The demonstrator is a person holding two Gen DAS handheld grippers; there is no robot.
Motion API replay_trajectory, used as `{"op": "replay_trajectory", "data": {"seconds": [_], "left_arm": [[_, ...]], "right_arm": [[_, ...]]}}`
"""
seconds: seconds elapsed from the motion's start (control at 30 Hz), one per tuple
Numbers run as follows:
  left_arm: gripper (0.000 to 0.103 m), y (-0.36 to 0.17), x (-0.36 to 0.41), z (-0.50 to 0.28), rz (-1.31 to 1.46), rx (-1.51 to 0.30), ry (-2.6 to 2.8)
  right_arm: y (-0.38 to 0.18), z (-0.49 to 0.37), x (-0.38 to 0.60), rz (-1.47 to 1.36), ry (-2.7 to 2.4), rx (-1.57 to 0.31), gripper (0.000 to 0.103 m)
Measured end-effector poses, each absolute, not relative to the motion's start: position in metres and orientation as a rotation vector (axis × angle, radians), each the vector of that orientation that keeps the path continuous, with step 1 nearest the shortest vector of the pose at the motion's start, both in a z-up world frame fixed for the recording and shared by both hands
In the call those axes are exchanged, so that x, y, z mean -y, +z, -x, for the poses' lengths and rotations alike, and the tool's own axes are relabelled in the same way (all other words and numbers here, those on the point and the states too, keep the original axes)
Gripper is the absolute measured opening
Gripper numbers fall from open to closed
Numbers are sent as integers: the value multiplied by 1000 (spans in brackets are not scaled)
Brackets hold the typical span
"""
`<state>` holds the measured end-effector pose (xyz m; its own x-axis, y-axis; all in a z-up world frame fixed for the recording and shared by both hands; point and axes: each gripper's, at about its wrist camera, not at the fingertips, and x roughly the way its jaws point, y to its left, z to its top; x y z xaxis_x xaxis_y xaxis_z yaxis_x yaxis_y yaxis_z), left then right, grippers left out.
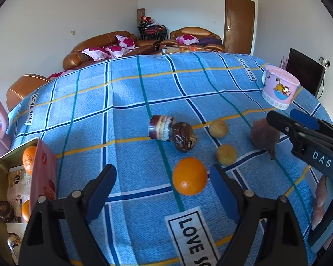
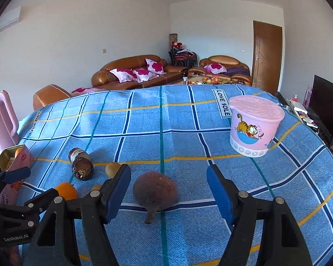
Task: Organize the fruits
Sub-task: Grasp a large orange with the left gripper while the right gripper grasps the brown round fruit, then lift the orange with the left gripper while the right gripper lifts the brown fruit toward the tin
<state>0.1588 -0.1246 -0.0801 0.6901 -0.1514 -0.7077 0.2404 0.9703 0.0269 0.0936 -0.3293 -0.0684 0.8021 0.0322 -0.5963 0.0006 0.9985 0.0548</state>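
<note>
The dark beet [image 2: 155, 191] lies between the right hand-held gripper's [image 2: 168, 190] wide-apart, untouching pads, tail pointing toward the camera.

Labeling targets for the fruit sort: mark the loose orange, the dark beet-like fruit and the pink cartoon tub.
orange [image 1: 189, 176], left wrist view, middle of its peel.
dark fruit [image 2: 155, 191], right wrist view, centre of its rounded body.
pink tub [image 2: 253, 133], right wrist view, printed side wall.
</note>
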Motion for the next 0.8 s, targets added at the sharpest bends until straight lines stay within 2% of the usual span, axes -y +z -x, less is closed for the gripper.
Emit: {"op": "replay_trajectory", "data": {"seconds": [0.2, 0.37, 0.4, 0.43, 0.47, 0.5, 0.8], "left_arm": [[79, -92, 132, -167, -133, -826, -239], [64, -96, 130, -173, -107, -868, -272], [51, -98, 130, -174, -99, -877, -291], [35, -99, 130, -175, -90, -886, -305], [35, -99, 128, -175, -82, -887, -303], [35, -98, 127, -175, -73, -886, -308], [35, -89, 110, -166, -11, -815, -276]], "right_arm": [[-77, -105, 329, -78, 48, -707, 72], [-86, -115, 325, -63, 73, -782, 72], [-89, -118, 323, -59, 78, -799, 71], [-91, -120, 322, -57, 86, -813, 62], [-92, -121, 321, -56, 106, -824, 55], [-92, -121, 319, -46, 105, -824, 53], [-87, -115, 315, -37, 133, -786, 53]]}}
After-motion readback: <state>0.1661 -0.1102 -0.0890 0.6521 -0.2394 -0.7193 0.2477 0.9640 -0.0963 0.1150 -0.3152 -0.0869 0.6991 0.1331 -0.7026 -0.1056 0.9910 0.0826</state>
